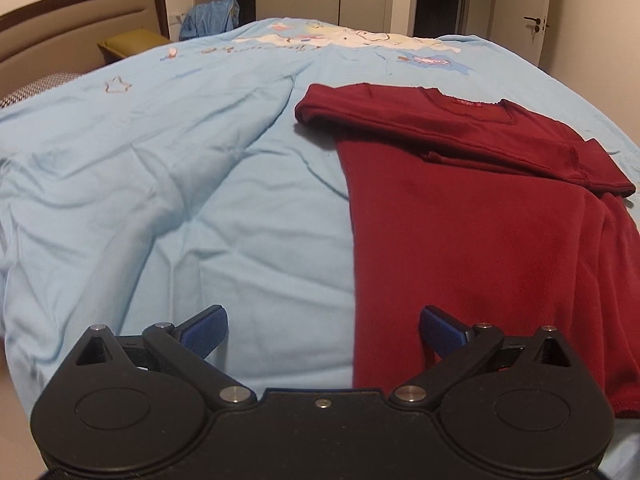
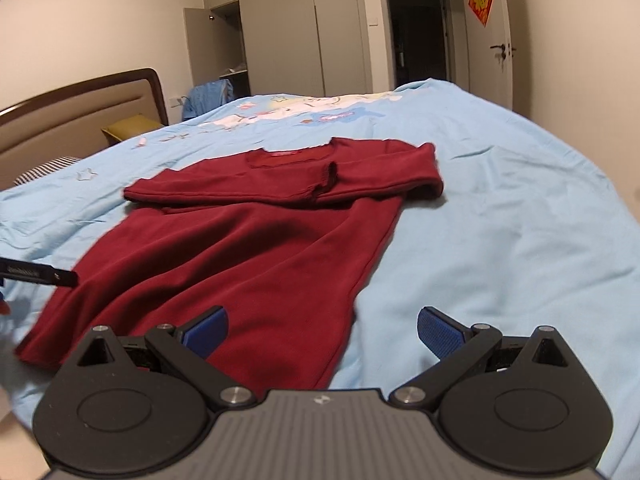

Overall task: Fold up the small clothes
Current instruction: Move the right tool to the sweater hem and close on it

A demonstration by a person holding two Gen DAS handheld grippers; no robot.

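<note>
- Red sweater [image 2: 240, 248] lies flat on the blue duvet [image 2: 500, 220], both sleeves crossed over the chest.
- Left gripper [image 1: 323, 330] and right gripper [image 2: 322, 330]: both spread wide, holding nothing.
- Soft, light, limp knit; you should pinch the two hem corners nearest you.

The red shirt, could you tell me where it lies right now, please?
The red shirt lies flat on the light blue bedspread, sleeves folded across its chest, left of centre in the right wrist view.
</note>
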